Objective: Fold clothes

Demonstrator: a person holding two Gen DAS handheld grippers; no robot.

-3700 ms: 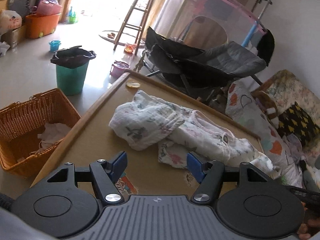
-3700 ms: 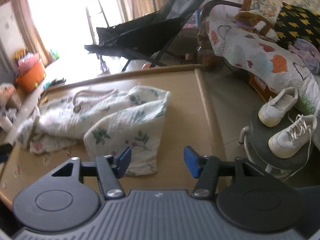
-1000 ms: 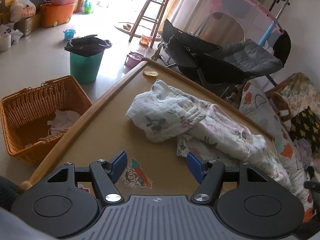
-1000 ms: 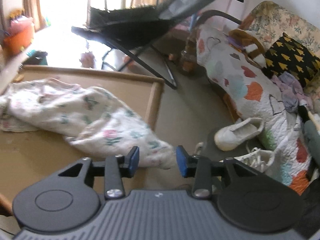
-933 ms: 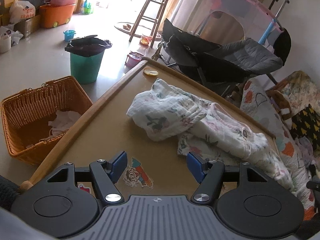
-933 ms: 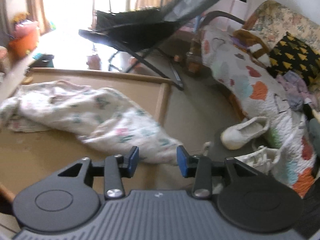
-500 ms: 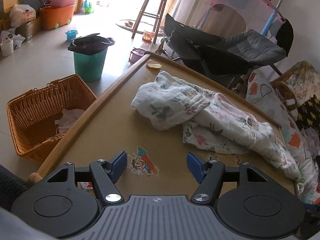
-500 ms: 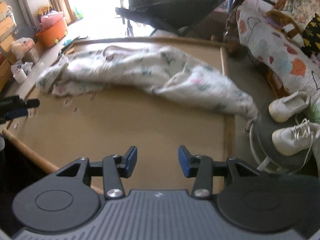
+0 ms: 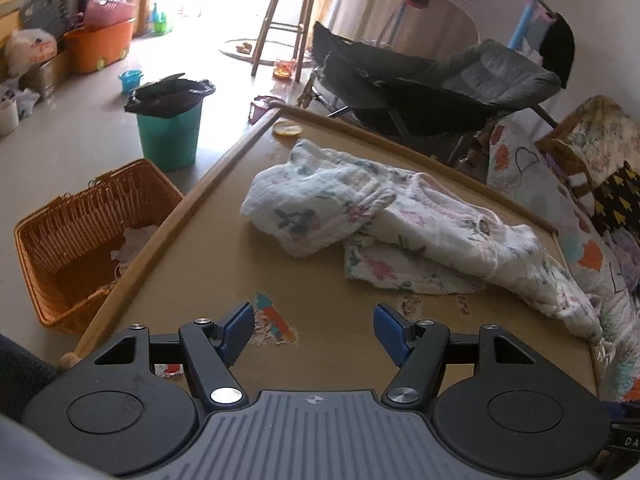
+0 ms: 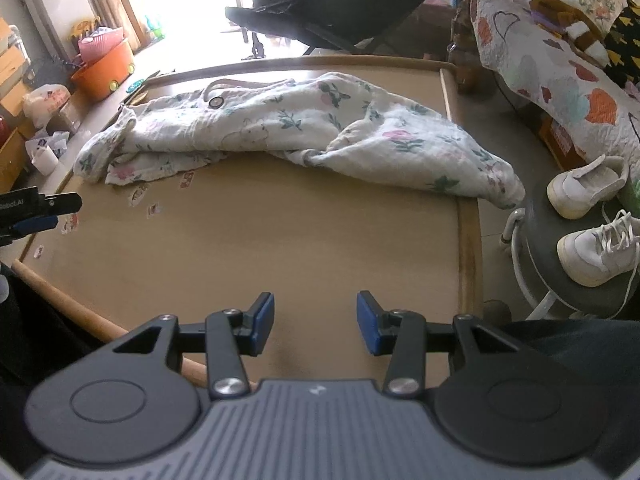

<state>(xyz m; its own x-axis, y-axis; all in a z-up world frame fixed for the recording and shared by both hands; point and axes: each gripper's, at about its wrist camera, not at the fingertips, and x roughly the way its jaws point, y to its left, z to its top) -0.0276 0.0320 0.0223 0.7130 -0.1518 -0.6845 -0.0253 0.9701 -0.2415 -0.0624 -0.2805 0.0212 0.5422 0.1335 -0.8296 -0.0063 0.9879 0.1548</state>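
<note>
A white floral garment [image 9: 404,224] lies crumpled across the far half of the wooden table [image 9: 224,264], one end bunched into a lump, the other trailing toward the right edge. In the right wrist view the same garment [image 10: 304,128] stretches from left to right, its tail hanging over the table's right rim. My left gripper [image 9: 314,334] hovers open over the near table with nothing between its blue pads. My right gripper [image 10: 315,322] is also open and empty, above bare tabletop short of the cloth. The left gripper's tip [image 10: 38,210] shows at the far left edge.
An orange wicker basket [image 9: 84,236] with white cloth sits on the floor left of the table, a green bin [image 9: 170,122] behind it. A dark reclining chair [image 9: 432,88] stands beyond the table. White shoes [image 10: 592,220] rest on a stool at right, next to a quilted sofa [image 10: 560,64].
The right gripper has pulled back from the garment's tail and let it go; it now looks over the whole table. The cloth is drawn out toward the right rim. The left gripper barely shifted.
</note>
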